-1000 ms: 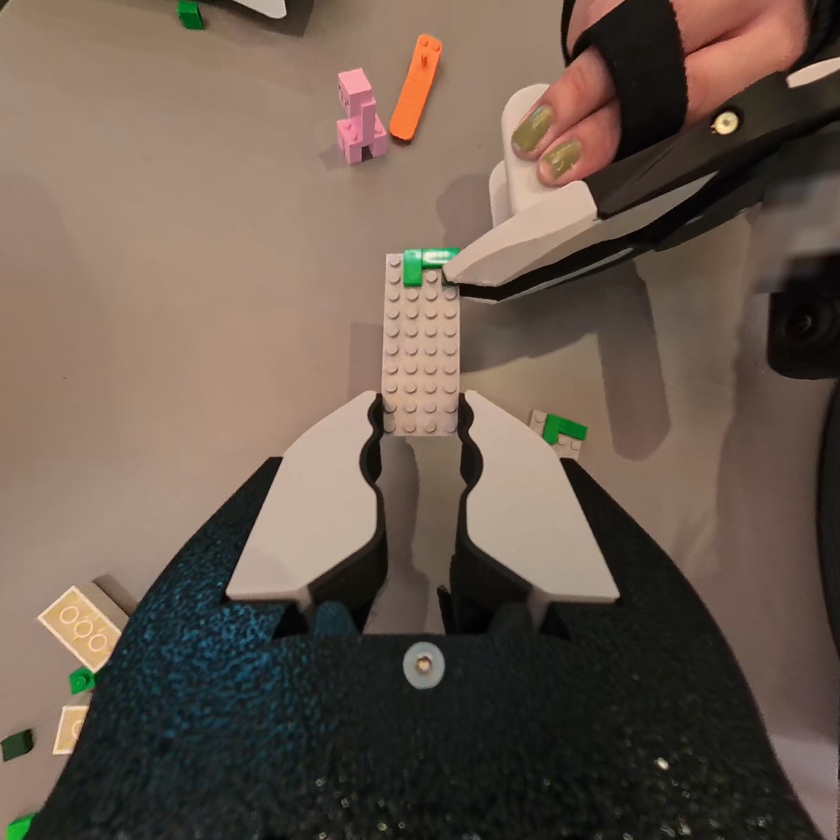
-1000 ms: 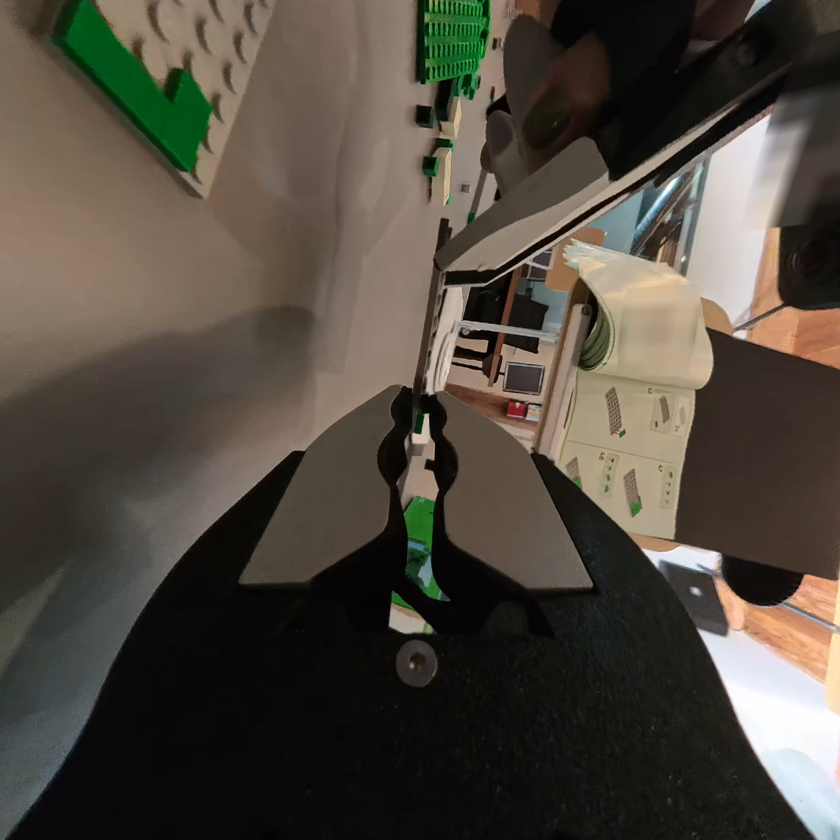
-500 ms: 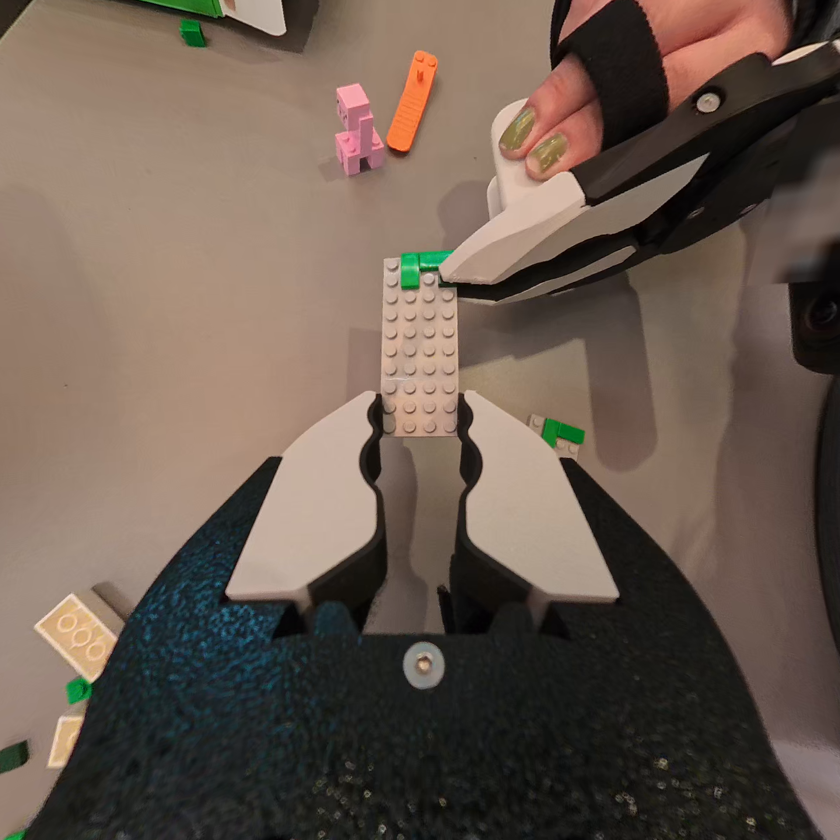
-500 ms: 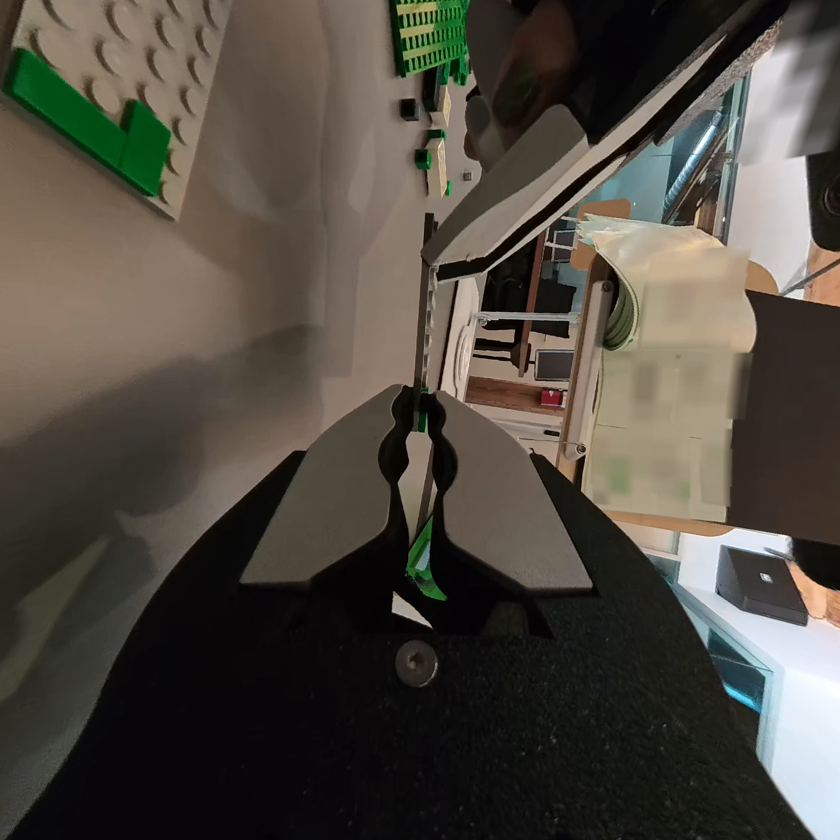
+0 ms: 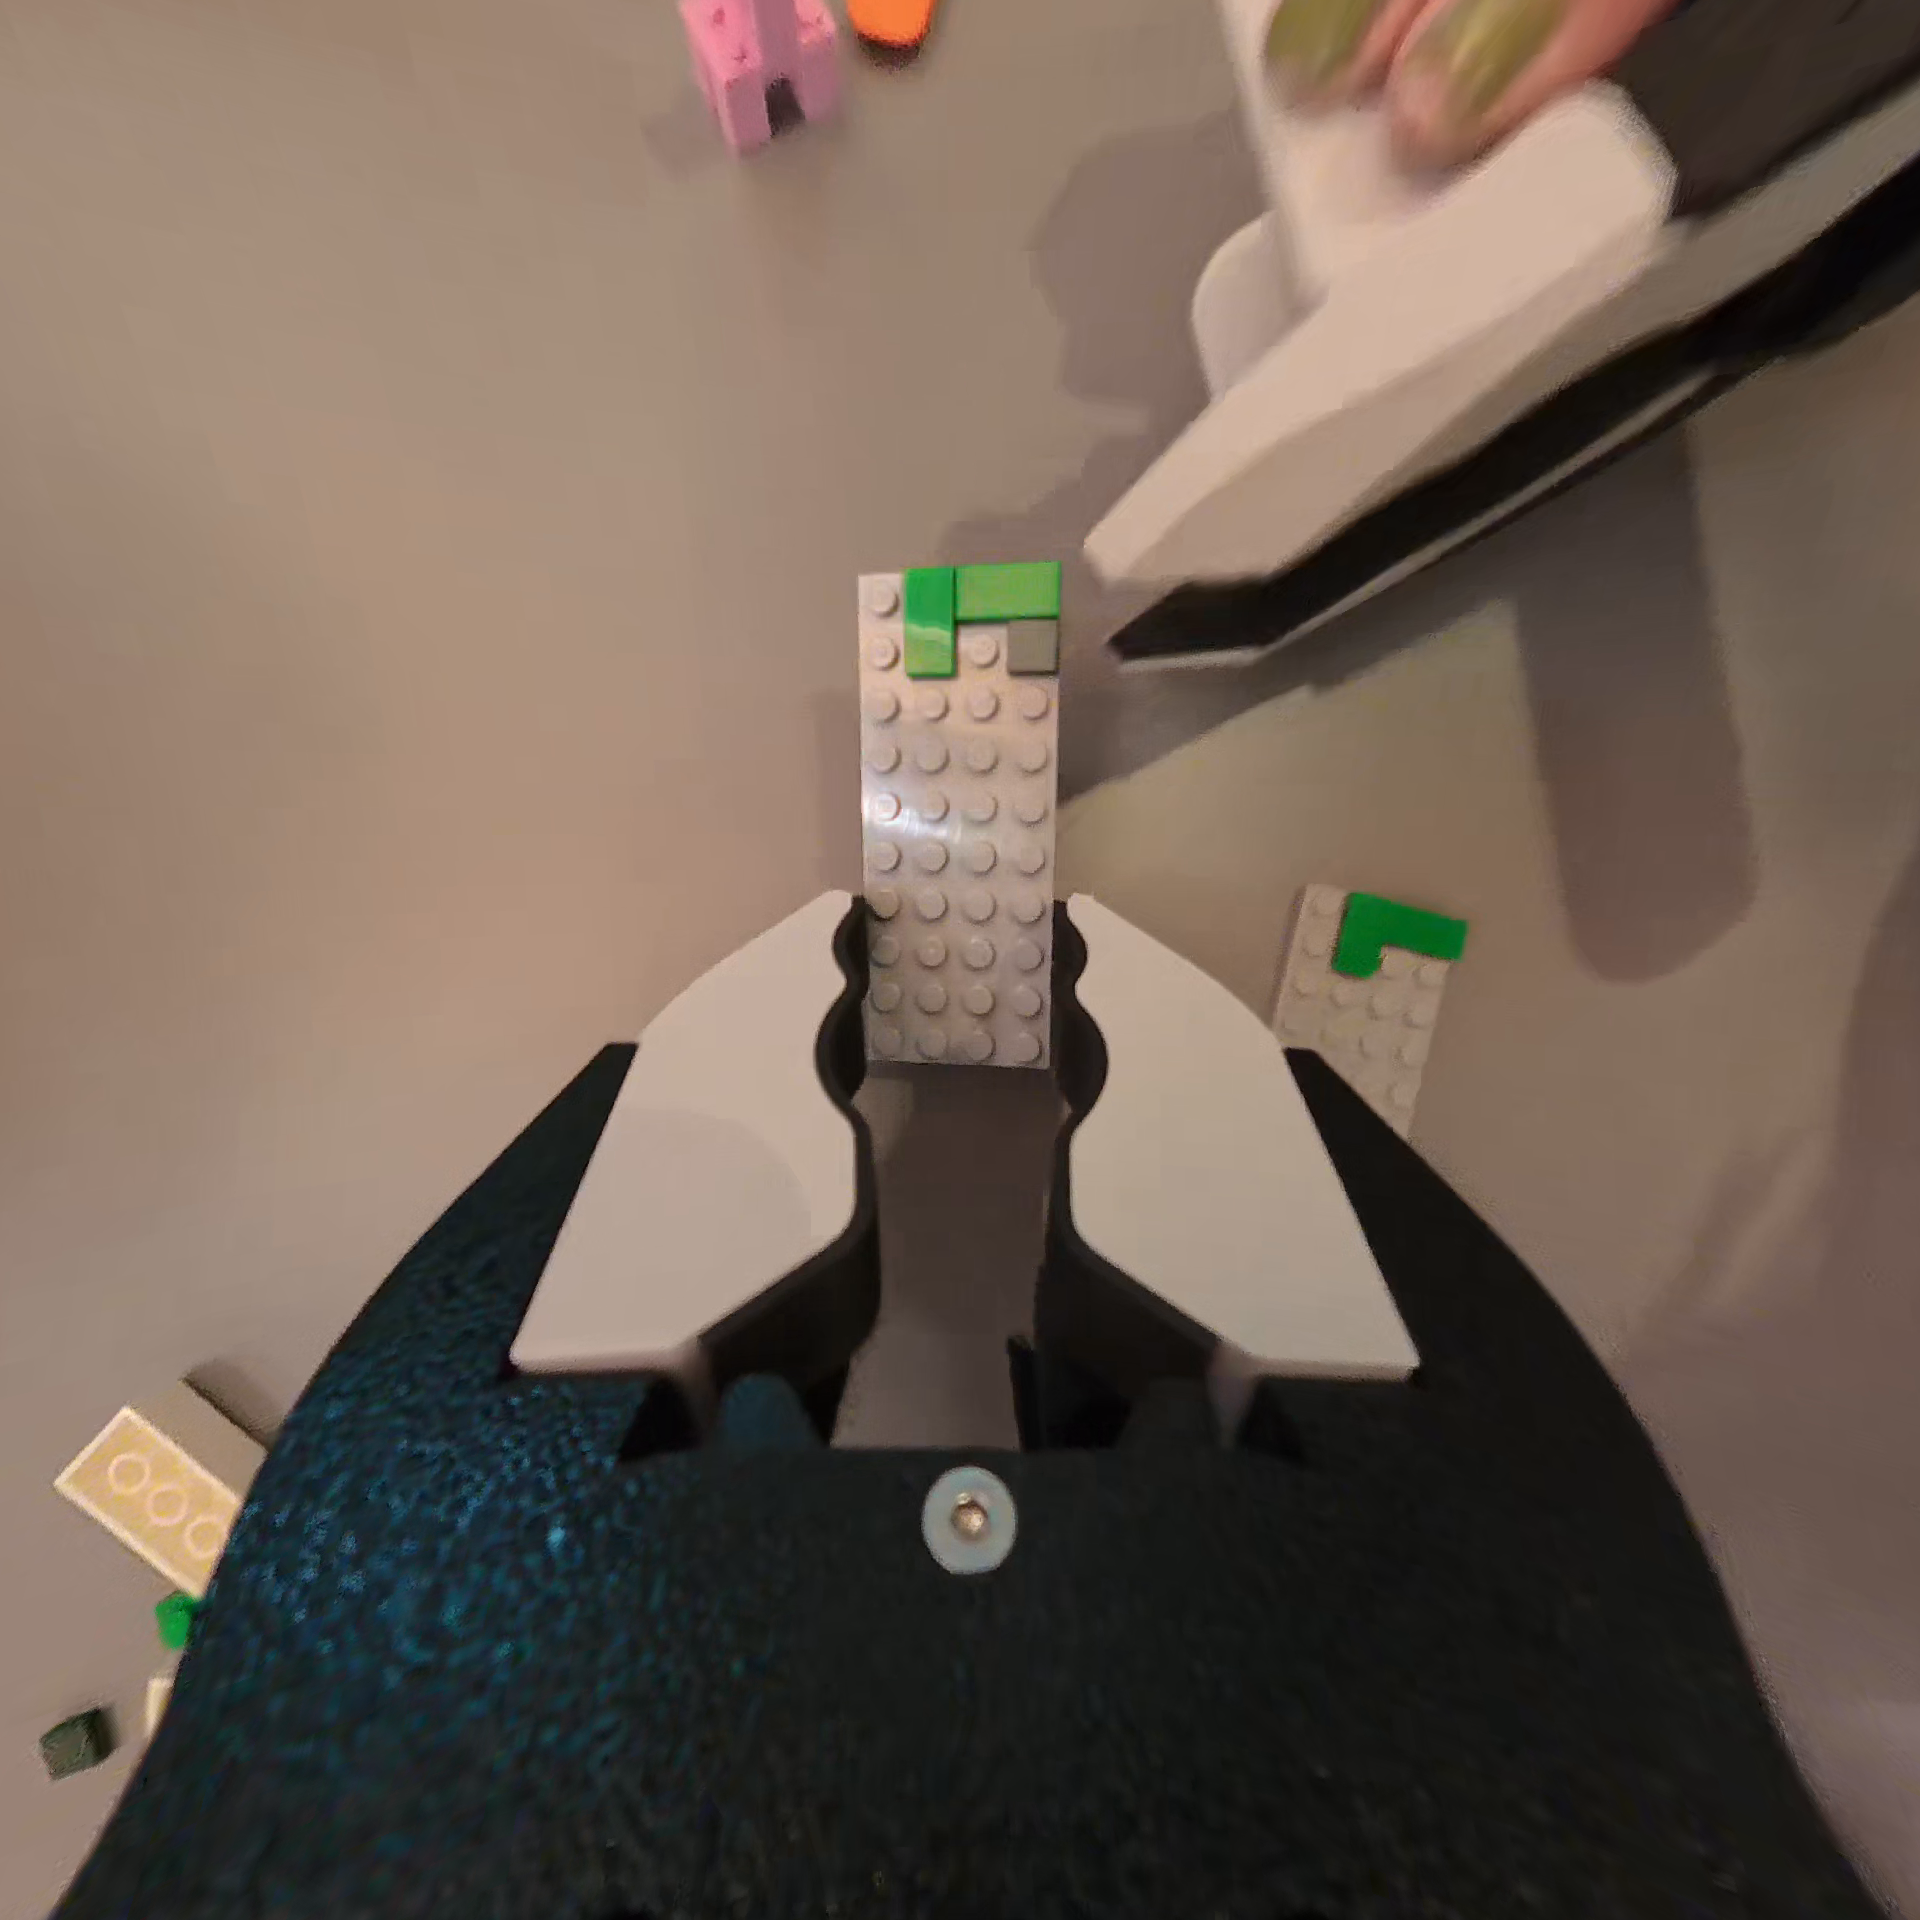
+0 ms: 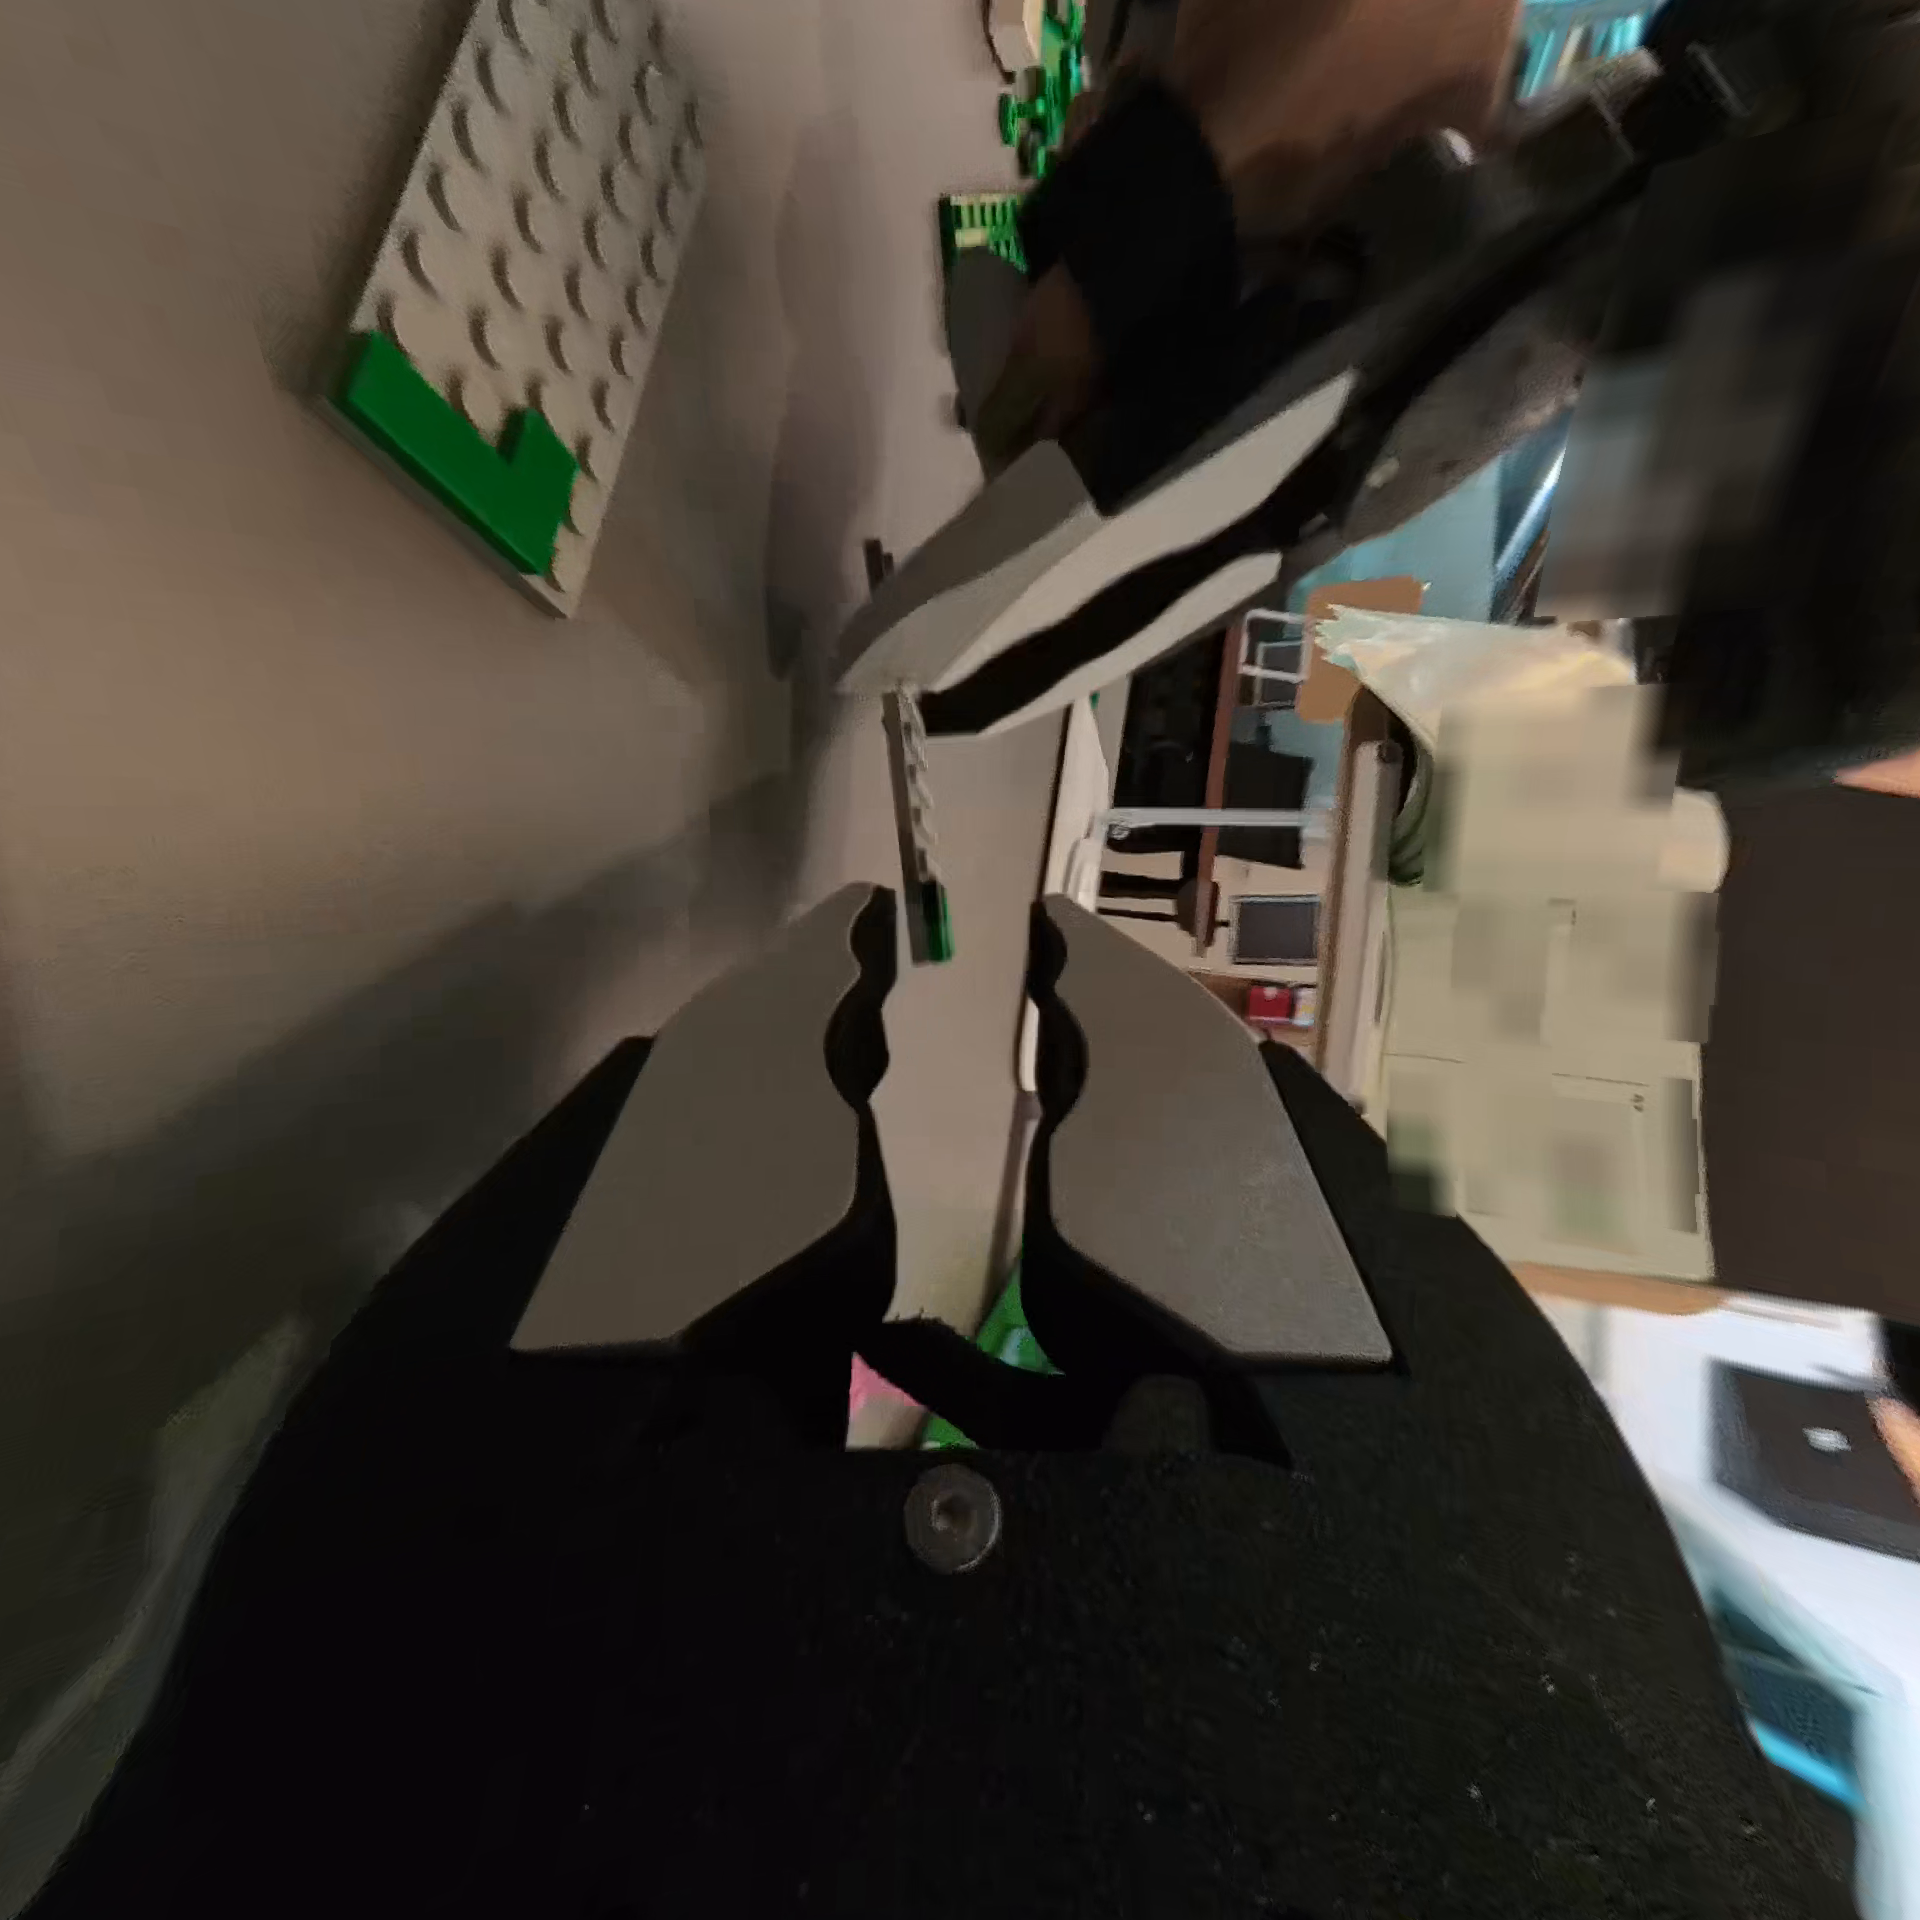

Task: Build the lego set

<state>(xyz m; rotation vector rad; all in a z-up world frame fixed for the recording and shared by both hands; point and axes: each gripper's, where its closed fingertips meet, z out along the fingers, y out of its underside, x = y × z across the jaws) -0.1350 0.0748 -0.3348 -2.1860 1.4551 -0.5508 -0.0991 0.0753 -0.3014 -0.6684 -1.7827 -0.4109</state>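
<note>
Between the left gripper's [image 5: 961, 914] jaws sits the near end of the long grey studded plate [image 5: 958, 831], pinched at its two side edges and reaching straight ahead past the fingertips. At its far end lie a green L-shaped tile [image 5: 966, 608] and a small dark grey tile [image 5: 1034, 649], with the right gripper [image 5: 1101, 597] just off that far right corner. Seen from the right wrist view, the right gripper's [image 6: 961, 914] jaws stand spread with the plate's green-tipped edge [image 6: 928, 920] between the fingertips, close to the left one; whether they touch I cannot tell.
</note>
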